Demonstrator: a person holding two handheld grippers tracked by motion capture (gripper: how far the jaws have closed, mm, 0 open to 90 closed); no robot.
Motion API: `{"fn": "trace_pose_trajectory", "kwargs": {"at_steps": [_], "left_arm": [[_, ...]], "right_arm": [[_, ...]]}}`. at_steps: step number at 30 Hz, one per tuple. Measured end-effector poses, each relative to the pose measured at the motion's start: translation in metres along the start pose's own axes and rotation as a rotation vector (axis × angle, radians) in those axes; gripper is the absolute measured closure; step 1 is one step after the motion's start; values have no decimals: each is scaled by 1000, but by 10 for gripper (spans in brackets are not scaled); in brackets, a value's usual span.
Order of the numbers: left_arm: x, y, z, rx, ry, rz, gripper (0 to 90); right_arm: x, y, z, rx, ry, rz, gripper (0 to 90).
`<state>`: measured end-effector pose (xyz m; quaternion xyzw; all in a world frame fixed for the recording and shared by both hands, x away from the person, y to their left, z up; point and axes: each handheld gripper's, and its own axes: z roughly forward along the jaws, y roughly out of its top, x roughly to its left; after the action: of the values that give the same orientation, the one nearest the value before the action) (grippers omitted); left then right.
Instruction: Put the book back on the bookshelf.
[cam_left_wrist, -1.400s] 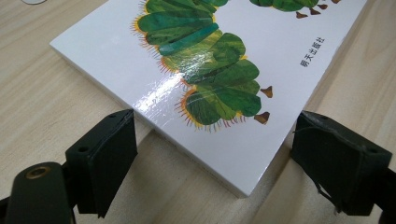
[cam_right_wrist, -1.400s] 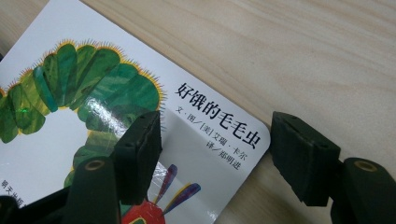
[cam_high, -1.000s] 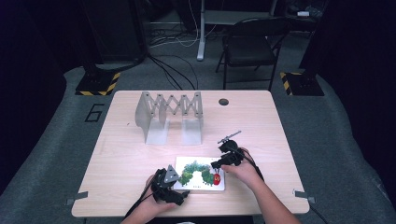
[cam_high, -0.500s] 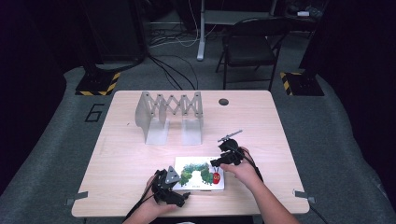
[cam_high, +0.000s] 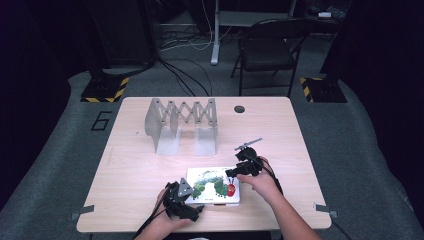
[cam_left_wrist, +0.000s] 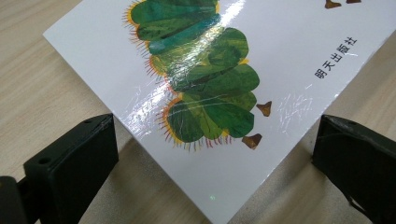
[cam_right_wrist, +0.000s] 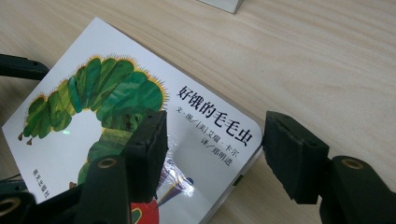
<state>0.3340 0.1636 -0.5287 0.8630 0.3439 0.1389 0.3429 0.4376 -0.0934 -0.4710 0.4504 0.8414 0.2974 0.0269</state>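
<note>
A white picture book (cam_high: 214, 186) with a green caterpillar on its cover lies flat near the table's front edge. My left gripper (cam_high: 191, 201) sits at the book's left front corner. In the left gripper view that corner of the book (cam_left_wrist: 219, 93) lies between its jaws (cam_left_wrist: 215, 156), which have just opened wider and touch nothing. My right gripper (cam_high: 232, 173) is at the book's right side. In the right gripper view its jaws (cam_right_wrist: 217, 147) have just been closing. One jaw is over the cover (cam_right_wrist: 205, 126), the other off the edge, with gaps still showing.
A grey metal folding rack (cam_high: 182, 122) stands upright on the table behind the book, and a foot of the rack (cam_right_wrist: 225, 3) shows in the right gripper view. A round cable hole (cam_high: 239, 109) sits near the far edge. A folding chair (cam_high: 267, 50) stands beyond the table.
</note>
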Motion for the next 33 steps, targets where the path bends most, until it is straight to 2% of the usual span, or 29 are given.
{"fn": "trace_pose_trajectory", "kwargs": {"at_steps": [21, 22, 23, 25, 26, 31, 33], "left_arm": [[-1, 3, 1, 21, 29, -23, 0], [-1, 3, 0, 24, 29, -30, 0], [-1, 3, 1, 15, 36, -31, 0], [-1, 3, 1, 16, 36, -32, 0], [-1, 3, 1, 15, 36, -32, 0], [-1, 5, 1, 34, 30, -30, 0], [-2, 5, 1, 36, 42, -34, 0]], "right_arm": [[9, 5, -15, -40, -3, -9, 401], [9, 5, -15, -39, 1, -25, 401], [10, 5, -15, -36, 5, -11, 400], [11, 6, -15, -32, -9, -30, 401], [13, 6, -15, -29, -12, -15, 400], [13, 8, -15, -18, -17, -13, 402], [14, 9, -16, -15, -21, -9, 405]]}}
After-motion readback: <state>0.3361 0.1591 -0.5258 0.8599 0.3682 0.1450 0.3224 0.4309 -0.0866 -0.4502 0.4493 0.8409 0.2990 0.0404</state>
